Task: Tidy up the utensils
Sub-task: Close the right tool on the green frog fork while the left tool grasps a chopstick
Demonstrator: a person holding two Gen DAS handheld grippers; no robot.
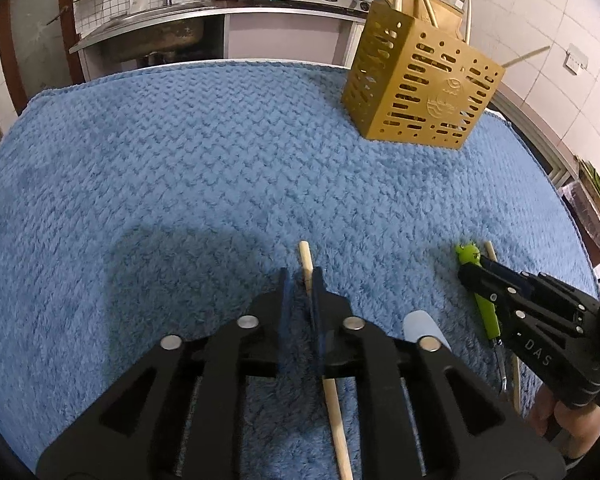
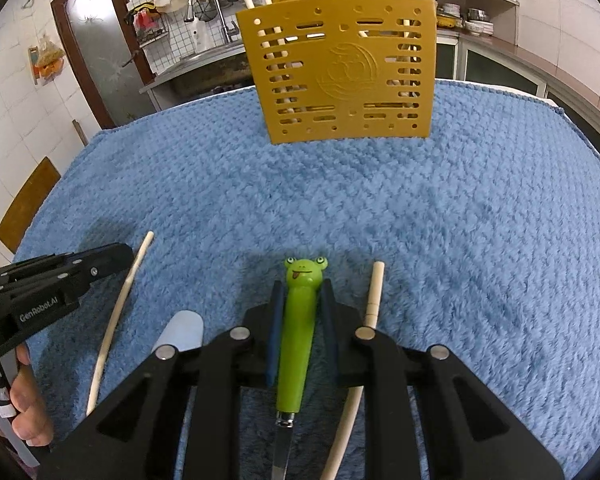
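A gold slotted utensil holder (image 1: pixel 420 84) stands at the far side of the blue towel, with several wooden chopsticks in it; it also shows in the right wrist view (image 2: pixel 340 76). My left gripper (image 1: pixel 300 284) has its fingers around a wooden chopstick (image 1: pixel 306 260) lying on the towel. My right gripper (image 2: pixel 300 300) is closed around the green frog-handled utensil (image 2: pixel 300 320), also seen in the left wrist view (image 1: pixel 470 254). Another chopstick (image 2: pixel 374 292) lies just right of the frog utensil. A pale blue handle (image 2: pixel 182 330) lies between the grippers.
The blue towel (image 1: pixel 180 160) covers the table. Behind it is a kitchen counter with a sink (image 1: pixel 156 32) and stove. The left gripper body (image 2: pixel 40 292) sits at the left edge of the right wrist view.
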